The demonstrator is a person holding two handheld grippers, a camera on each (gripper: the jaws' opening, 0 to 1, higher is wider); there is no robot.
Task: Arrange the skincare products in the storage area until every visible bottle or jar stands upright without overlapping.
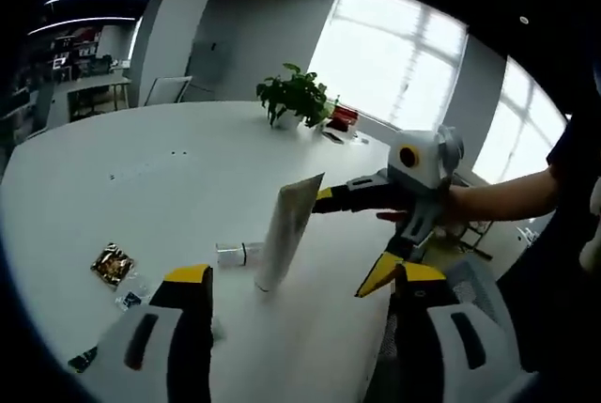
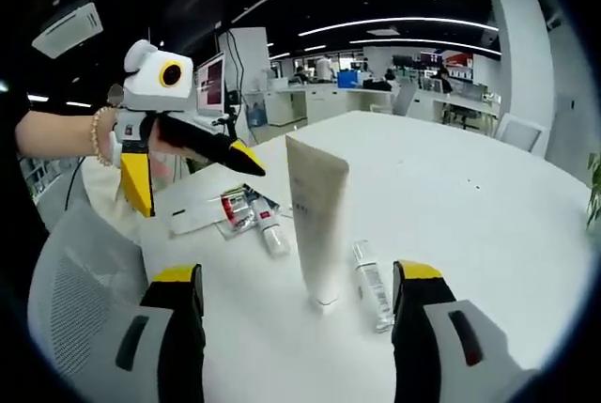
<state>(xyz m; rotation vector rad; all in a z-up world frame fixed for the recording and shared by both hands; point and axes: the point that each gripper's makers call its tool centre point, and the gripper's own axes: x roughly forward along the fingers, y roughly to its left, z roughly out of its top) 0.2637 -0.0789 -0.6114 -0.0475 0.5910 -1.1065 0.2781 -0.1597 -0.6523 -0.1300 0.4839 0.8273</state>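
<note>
A tall cream tube stands upright on its cap on the white table; the right gripper view shows the same tube. A small clear bottle lies on its side beside the tube, and appears in the other view as a bottle flat on the table. My left gripper is open, a little short of the tube. My right gripper is open too, the tube standing ahead between its jaws. The right gripper reaches in with one tip near the tube's top. The left gripper hangs open left of the tube.
Another white bottle, a red-and-white tube and a flat white box lie near the table edge. A snack packet lies to the left. A potted plant stands far back. A grey mesh chair is at the table's edge.
</note>
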